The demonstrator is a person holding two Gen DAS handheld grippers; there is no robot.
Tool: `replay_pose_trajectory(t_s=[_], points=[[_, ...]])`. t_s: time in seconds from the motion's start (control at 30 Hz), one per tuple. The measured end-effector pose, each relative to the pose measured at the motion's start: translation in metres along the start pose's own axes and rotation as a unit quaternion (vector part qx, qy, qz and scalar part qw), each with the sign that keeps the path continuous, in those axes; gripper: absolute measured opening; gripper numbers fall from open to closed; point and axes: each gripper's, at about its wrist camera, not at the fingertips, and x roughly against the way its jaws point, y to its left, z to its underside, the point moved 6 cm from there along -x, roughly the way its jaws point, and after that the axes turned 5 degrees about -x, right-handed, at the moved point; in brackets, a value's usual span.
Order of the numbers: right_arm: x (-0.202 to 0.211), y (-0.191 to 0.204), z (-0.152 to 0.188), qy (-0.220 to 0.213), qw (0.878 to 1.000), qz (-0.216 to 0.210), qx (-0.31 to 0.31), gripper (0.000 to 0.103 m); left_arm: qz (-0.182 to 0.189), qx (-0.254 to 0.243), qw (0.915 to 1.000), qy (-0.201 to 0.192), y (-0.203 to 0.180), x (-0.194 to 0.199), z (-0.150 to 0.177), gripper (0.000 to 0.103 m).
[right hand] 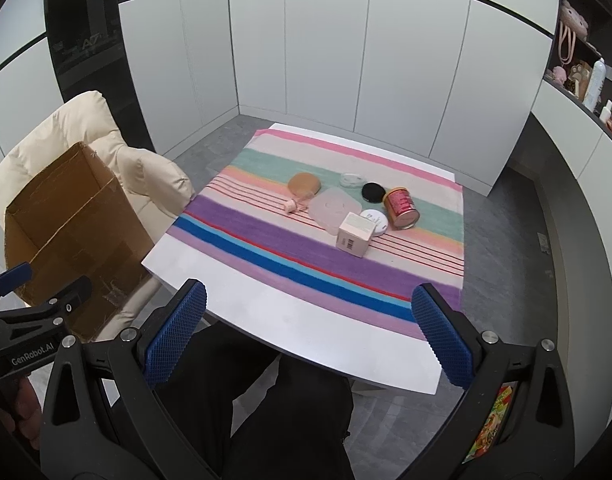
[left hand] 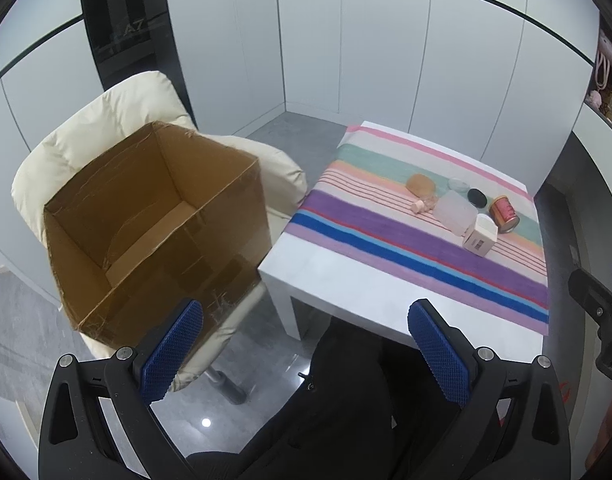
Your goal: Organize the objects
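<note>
Small objects sit on a striped cloth (right hand: 290,252) on a white table (right hand: 290,332): a brown round pad (right hand: 303,183), a pink spool (right hand: 291,206), a translucent lid (right hand: 335,209), a pale pink box (right hand: 355,235), a white round case (right hand: 377,220), a black disc (right hand: 373,191), a clear dish (right hand: 353,179) and a red can (right hand: 402,208). The same group shows in the left wrist view around the box (left hand: 480,237). An empty cardboard box (left hand: 154,220) stands on a cream chair. My left gripper (left hand: 306,344) and right gripper (right hand: 308,332) are open and empty, held before the table's near edge.
The cream padded chair (left hand: 86,128) stands left of the table. White cabinet walls surround the corner. A shelf (right hand: 582,80) with toys and bottles is at the right. The person's dark-clothed legs (right hand: 290,408) are under the table edge.
</note>
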Motion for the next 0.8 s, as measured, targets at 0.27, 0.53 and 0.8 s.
replay_pose_trajectory(t_s=[0.27,0.53,0.8], points=[[0.003,-0.024,0.005,-0.001,1.000,0.017,-0.021,0.103,0.031,-0.037,0.9988,-0.011,-0.033,0.003,-0.003,0.103],[0.007,-0.050,0.011,-0.005,0.999,0.038,-0.035,0.103,0.070,-0.067,0.9953,-0.001,-0.064,-0.005,-0.002,0.103],[-0.003,-0.080,0.017,0.008,0.997,0.051,-0.058,0.103,0.100,-0.073,0.9922,0.009,-0.099,-0.020,-0.017,0.103]])
